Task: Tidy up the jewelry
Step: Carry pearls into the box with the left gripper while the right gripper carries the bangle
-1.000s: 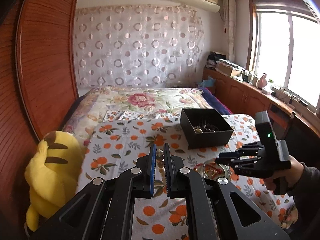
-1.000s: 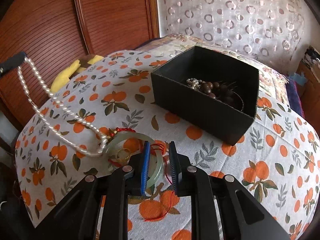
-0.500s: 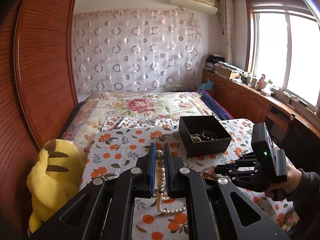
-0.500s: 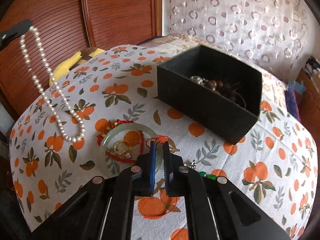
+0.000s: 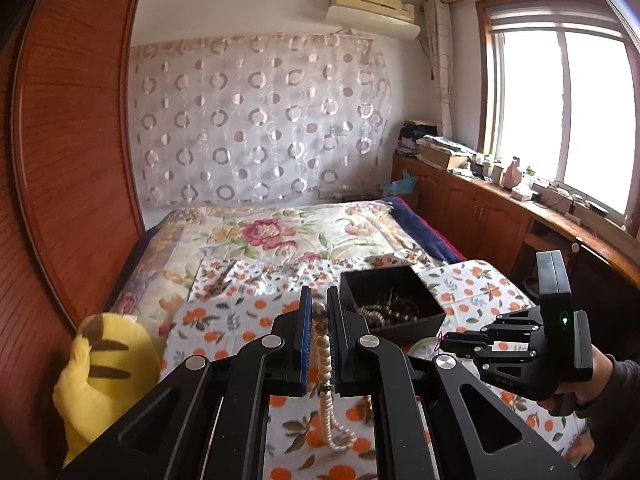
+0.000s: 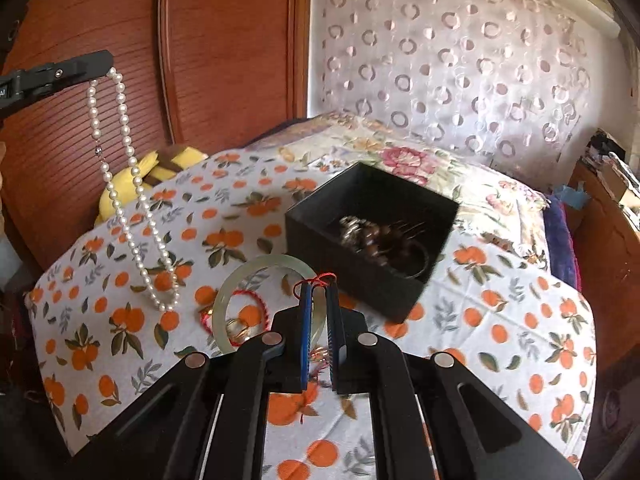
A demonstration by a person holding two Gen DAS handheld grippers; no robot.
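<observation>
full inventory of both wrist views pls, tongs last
pearl necklace: 1, white, hanging from left tongs
jade bangle: 1, pale green, pinched in right tongs
red cord: 1, red, looped at right tong tips
gold ring: 1, gold, seen through the bangle
box: 1, black, open, on cloth, beads inside
cloth: 1, white with oranges, over bed
plush toy: 1, yellow, left of bed
air conditioner: 1, cream, on wall
left tongs: black, shut on necklace
right tongs: black, shut on bangle

Bright window, wooden wardrobe, floral bed
</observation>
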